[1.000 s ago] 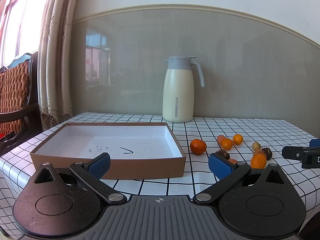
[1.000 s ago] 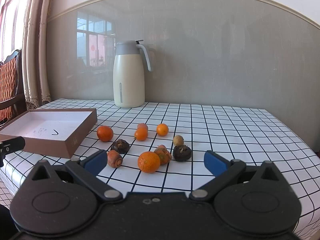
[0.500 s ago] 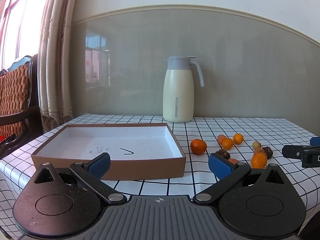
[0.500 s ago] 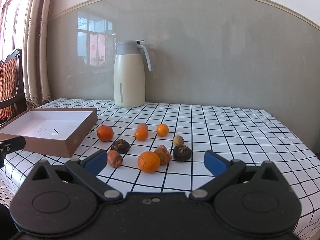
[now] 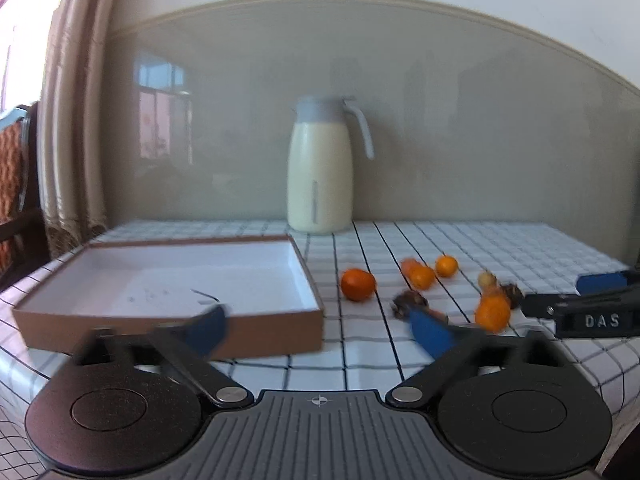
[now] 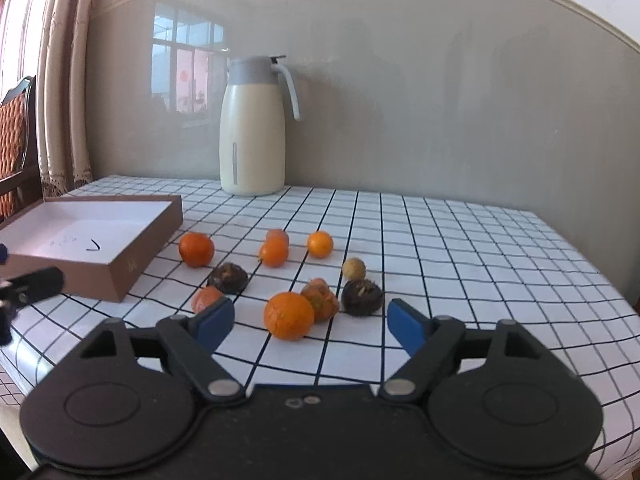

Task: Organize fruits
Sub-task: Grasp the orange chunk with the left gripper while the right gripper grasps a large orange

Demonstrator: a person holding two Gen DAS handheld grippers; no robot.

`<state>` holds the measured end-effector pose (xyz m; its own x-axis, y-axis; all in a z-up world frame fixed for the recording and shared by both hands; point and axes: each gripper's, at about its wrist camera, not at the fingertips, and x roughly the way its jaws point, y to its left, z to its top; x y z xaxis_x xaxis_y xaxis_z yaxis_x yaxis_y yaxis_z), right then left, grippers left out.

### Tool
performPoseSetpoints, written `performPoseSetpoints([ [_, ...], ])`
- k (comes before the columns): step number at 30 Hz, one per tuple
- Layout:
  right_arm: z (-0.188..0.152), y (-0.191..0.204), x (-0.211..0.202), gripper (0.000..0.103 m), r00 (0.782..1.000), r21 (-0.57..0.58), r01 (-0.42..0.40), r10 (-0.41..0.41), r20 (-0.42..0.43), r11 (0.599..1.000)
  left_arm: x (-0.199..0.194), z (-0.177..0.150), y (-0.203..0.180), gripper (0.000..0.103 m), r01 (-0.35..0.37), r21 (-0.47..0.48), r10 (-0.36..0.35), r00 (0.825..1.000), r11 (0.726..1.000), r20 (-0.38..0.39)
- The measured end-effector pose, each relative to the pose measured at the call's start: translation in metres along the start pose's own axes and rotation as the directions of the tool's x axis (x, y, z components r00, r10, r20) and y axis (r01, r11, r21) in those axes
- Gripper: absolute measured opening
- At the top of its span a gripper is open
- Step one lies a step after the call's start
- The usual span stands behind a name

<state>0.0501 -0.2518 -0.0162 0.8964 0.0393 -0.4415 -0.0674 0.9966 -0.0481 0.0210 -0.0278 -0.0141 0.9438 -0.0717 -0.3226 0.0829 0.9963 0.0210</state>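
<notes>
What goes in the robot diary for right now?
left gripper: closing, empty | right gripper: closing, empty | fruits: on table | box: empty

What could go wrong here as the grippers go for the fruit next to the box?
1. The big orange touches a smaller fruit beside a dark one; the right gripper, jaws closing with nothing pressed yet, could knock the neighbours rolling.
2. The left gripper, also closing on nothing, works close to the right one, so they might collide.
3. The box is shallow; dropped fruit may roll out.
</notes>
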Motion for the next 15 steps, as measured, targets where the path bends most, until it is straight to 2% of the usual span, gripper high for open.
performPoseSetpoints([
  [2, -0.002, 0.001, 0.006, 0.071, 1.000, -0.006, -0.004, 0.004, -0.009, 1.000, 0.007, -0.003, -0.006, 0.072, 0.021, 0.008, -0.020, 1.000, 1.000, -0.024],
  [7, -0.001, 0.003, 0.022, 0.065, 0.999, 0.002, -0.022, 0.022, -0.030, 1.000, 0.020, -0.001, -0.023, 0.072, 0.052, 0.015, -0.051, 0.998, 0.999, -0.026],
  [13, -0.006, 0.005, 0.042, 0.048, 0.997, -0.005, -0.024, 0.024, -0.066, 1.000, 0.050, -0.004, -0.041, 0.072, 0.096, 0.026, -0.094, 0.993, 0.995, -0.068],
  [15, -0.007, 0.005, 0.046, 0.046, 0.997, 0.001, -0.022, 0.022, -0.072, 1.000, 0.058, -0.006, -0.045, 0.072, 0.115, 0.028, -0.113, 0.990, 0.993, -0.082],
])
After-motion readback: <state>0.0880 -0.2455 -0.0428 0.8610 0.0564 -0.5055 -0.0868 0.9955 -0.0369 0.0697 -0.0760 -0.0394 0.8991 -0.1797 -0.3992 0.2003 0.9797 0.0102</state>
